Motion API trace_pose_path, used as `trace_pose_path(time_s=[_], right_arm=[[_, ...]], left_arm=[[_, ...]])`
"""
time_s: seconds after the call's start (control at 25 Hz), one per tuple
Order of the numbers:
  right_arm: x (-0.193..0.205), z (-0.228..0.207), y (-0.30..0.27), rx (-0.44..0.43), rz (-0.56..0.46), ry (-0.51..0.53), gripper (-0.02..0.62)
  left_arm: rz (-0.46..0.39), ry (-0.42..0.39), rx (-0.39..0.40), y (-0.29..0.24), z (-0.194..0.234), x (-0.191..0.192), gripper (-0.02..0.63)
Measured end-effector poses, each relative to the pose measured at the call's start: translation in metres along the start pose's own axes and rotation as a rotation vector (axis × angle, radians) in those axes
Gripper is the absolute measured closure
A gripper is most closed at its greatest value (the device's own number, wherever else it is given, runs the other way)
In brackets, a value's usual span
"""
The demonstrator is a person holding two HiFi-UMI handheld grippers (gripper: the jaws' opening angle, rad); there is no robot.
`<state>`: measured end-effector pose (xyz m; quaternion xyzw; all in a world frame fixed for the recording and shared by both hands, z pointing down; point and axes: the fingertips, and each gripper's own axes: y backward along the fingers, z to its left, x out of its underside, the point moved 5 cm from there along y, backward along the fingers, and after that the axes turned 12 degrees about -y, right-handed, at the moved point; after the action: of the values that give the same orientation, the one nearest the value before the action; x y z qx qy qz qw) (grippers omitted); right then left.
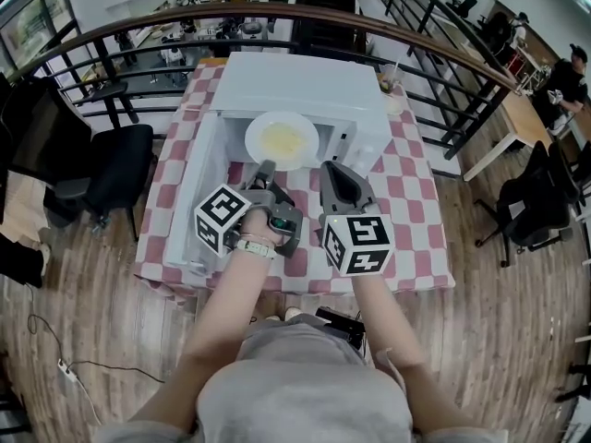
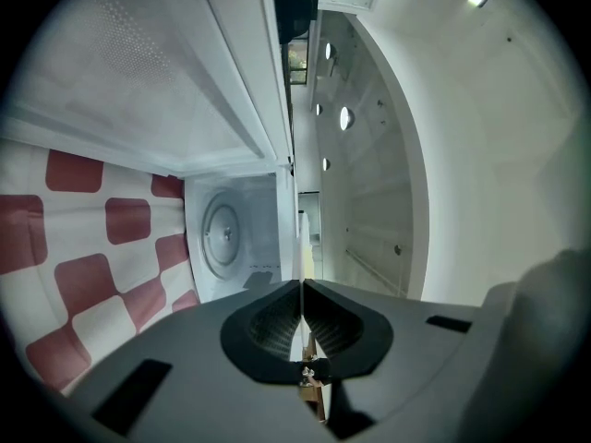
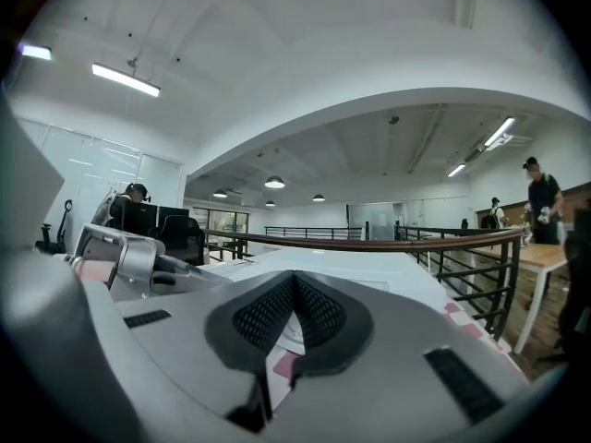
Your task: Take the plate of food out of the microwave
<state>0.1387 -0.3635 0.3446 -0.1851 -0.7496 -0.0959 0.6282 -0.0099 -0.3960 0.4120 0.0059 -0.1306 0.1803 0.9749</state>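
Observation:
The white microwave (image 1: 305, 86) stands on a red-checked table with its door (image 1: 199, 197) swung open to the left. A white plate of yellow food (image 1: 282, 139) hangs level in front of the microwave's opening. My left gripper (image 1: 264, 168) is shut on the plate's near rim. In the left gripper view the rim (image 2: 297, 243) runs edge-on as a thin white line out of the shut left gripper (image 2: 302, 284), with the empty cavity and its turntable (image 2: 223, 233) beside it. My right gripper (image 1: 334, 169) hovers just right of the plate, apart from it. The right gripper (image 3: 294, 277) looks shut on nothing.
The checked cloth (image 1: 416, 201) reaches the table's front edge near my body. A cup (image 1: 392, 86) stands by the microwave's back right corner. A black chair (image 1: 120, 169) is at the left, a curved railing (image 1: 277, 12) behind, and desks with a person (image 1: 563, 72) at the far right.

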Motion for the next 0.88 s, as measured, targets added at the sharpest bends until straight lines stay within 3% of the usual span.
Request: trace_pose_path(time_s=[0.36,0.88], right_arm=[[-0.016,0.002,0.016,-0.008,-0.019,0.051,0.571],[-0.015,0.011,0.016,-0.032,-0.014,0.048,0.571]], left_arm=[[-0.009,-0.010,0.027,0.005,-0.018,0.002,0.595],[-0.003,0.001,0.054,0.008,-0.024,0.012,0.594]])
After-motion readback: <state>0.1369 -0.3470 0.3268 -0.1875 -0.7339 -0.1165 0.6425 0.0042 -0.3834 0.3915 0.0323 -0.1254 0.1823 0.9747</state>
